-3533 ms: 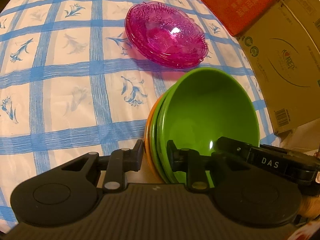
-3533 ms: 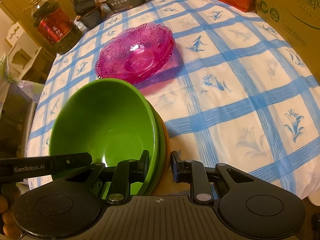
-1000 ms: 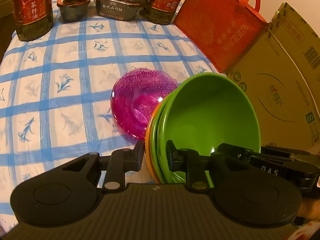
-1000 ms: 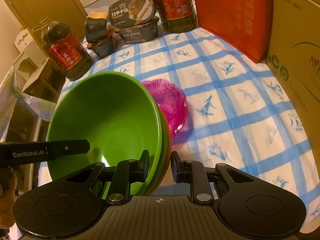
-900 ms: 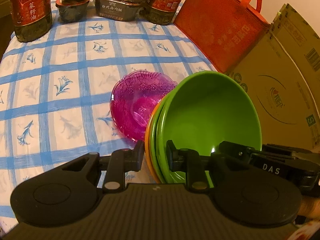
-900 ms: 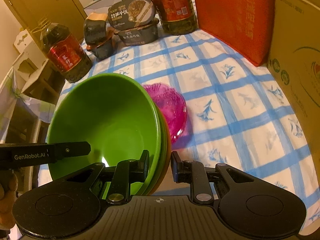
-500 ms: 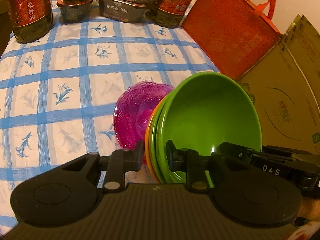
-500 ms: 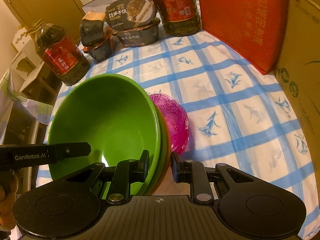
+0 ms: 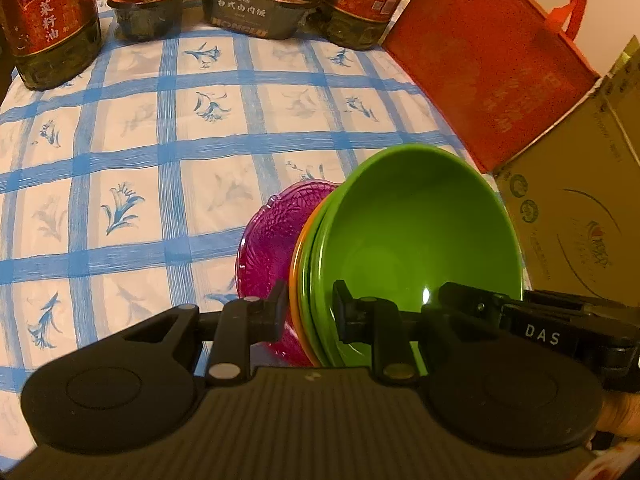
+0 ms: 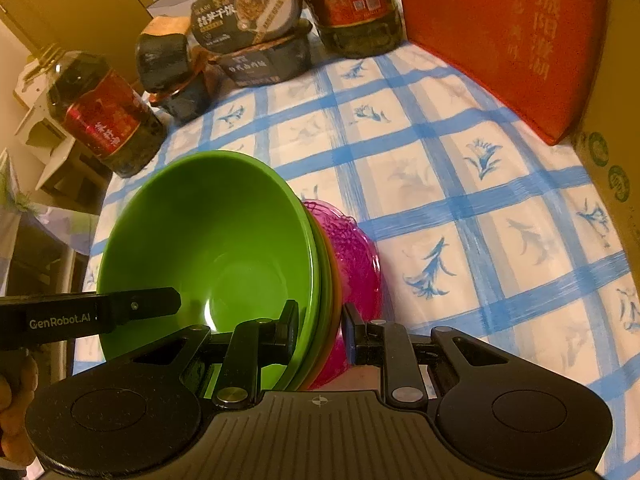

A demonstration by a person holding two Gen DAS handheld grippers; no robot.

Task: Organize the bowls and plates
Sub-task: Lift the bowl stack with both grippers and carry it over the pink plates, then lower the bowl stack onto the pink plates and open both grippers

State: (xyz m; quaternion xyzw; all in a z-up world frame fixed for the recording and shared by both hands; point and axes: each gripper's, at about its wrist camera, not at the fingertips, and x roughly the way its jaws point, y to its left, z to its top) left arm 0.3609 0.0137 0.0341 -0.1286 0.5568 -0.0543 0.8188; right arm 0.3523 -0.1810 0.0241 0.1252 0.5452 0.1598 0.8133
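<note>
Bowl stack (image 9: 416, 236) hides pink dishes (image 9: 272, 248)

The green bowl (image 9: 420, 232) looks like glossy smooth plastic, the pink dish (image 9: 272, 240) textured glass, the tablecloth (image 9: 160, 140) matt cloth.

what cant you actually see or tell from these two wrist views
- Pink glass dish: its right part is hidden behind the bowl stack in the left wrist view.
- Whether the stack touches the dish: unclear in both views.
- Orange bowl: only a rim sliver shows.
- Oil bottle: top cut off by the frame edge.
</note>
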